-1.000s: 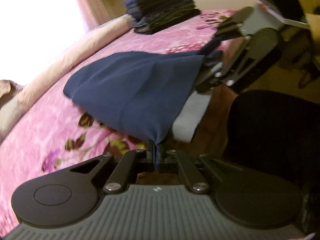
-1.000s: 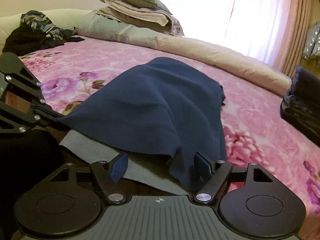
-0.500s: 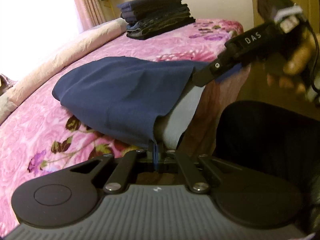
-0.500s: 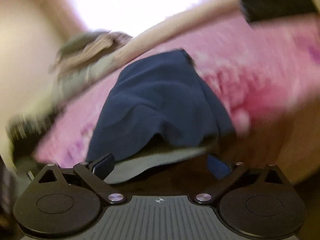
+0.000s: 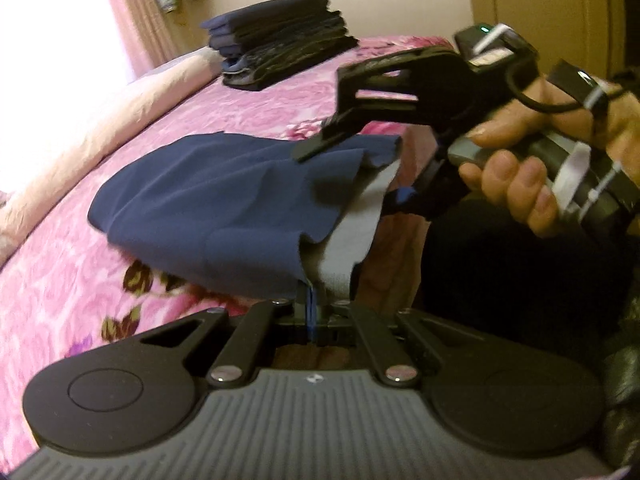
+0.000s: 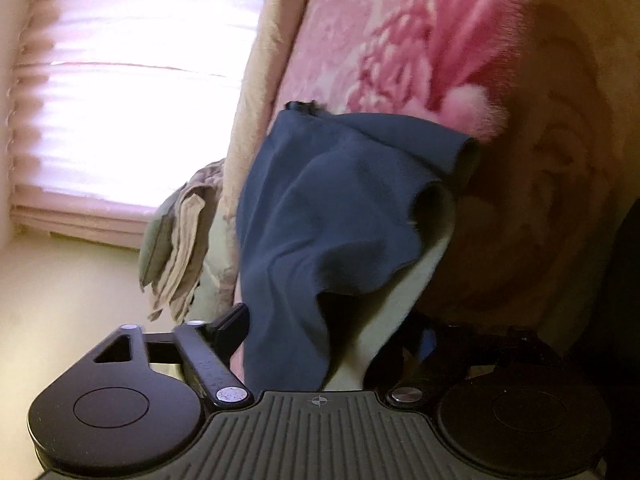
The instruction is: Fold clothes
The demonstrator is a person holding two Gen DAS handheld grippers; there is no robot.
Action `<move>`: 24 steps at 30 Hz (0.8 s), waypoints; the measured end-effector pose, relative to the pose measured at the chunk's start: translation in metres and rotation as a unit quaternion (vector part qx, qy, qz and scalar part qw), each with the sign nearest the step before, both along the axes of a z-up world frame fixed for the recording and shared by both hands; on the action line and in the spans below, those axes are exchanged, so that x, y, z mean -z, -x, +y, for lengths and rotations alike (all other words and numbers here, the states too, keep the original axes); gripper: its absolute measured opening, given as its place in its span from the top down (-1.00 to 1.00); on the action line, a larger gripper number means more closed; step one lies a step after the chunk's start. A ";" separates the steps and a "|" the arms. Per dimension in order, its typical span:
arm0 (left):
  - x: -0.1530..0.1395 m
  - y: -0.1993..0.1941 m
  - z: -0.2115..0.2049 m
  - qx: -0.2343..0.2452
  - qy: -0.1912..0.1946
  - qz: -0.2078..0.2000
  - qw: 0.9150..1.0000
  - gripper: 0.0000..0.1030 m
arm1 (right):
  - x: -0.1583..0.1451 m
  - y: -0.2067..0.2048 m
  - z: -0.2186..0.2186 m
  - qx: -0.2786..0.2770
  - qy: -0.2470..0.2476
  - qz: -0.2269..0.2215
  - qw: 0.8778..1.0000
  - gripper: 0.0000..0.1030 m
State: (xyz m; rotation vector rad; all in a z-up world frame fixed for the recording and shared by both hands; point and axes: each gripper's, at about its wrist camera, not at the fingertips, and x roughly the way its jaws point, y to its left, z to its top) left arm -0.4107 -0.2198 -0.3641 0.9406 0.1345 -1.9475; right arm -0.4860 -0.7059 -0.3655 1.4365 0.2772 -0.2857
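Observation:
A navy garment [image 5: 224,208] with a grey inner layer [image 5: 352,232] lies at the near edge of the pink floral bed [image 5: 60,280]. My left gripper [image 5: 310,312] is shut on the garment's near corner and holds it slightly lifted. A hand holds my right gripper [image 5: 356,176] rolled on its side at the garment's other near corner. In the right wrist view the navy fabric [image 6: 328,208] and its grey layer hang between the closing jaws of the right gripper [image 6: 328,336]. The fingers [image 6: 232,328] stand apart and do not press the cloth.
A stack of folded dark clothes [image 5: 280,36] sits at the bed's far corner. A beige bedding roll [image 5: 120,120] runs along the window side, and folded beige linens [image 6: 180,240] lie at the head. The person's dark-clad leg [image 5: 520,280] is beside the bed edge.
The right gripper let go of the navy fabric, rolled onto its side and moved to the garment's near corner. The left gripper kept its grip and rose slightly.

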 end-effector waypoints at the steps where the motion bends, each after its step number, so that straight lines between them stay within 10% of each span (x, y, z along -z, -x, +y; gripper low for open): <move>1: 0.000 0.002 0.000 0.004 0.000 -0.002 1.000 1.00 | 0.002 0.003 -0.003 0.002 -0.003 0.014 1.000 0.01; 4: -0.001 0.007 0.001 0.015 -0.001 -0.008 1.000 1.00 | -0.001 0.011 -0.007 -0.003 0.003 0.047 0.999 0.78; 15: -0.019 0.085 -0.031 0.073 0.012 0.054 0.996 1.00 | -0.082 0.027 -0.074 -0.006 0.169 0.036 0.985 0.81; 22: -0.017 0.123 -0.059 0.117 -0.043 0.103 0.987 0.91 | -0.068 0.037 -0.113 -0.066 0.221 0.125 0.965 0.79; 24: -0.019 0.113 -0.054 0.119 -0.050 0.108 0.986 0.86 | -0.053 0.048 -0.110 -0.070 0.222 0.151 0.961 0.31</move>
